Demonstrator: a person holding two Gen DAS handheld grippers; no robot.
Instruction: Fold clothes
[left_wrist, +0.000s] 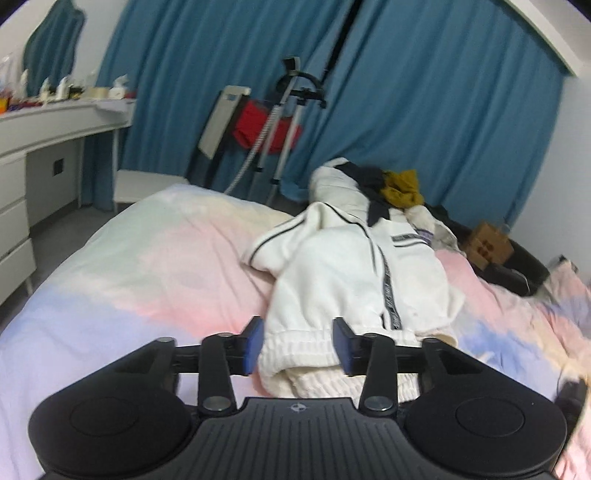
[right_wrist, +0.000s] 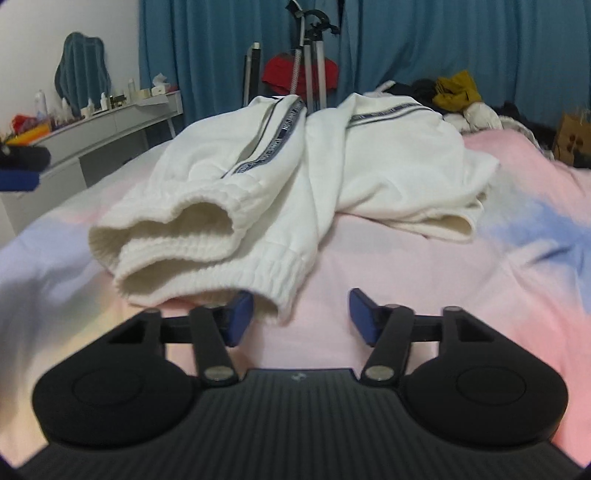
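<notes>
Left wrist: left claw (left_wrist: 298, 345) spread wide around ribbed cuff of fleecy white trousers (left_wrist: 354, 273); right claw (right_wrist: 301, 317) wide open, empty; rumpled pastel bed (left_wrist: 129, 266), blue curtains (left_wrist: 443, 110)

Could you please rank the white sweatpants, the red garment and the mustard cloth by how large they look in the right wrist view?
1. white sweatpants, by far the largest, though nearest the camera
2. red garment
3. mustard cloth, close to the red garment's size, so that order is unsure

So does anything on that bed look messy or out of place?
Yes. The white sweatpants with dark side stripes lie rumpled on the pastel bedsheet, legs twisted rather than flat. Behind them sits a jumbled clothes heap with a mustard garment.
</notes>
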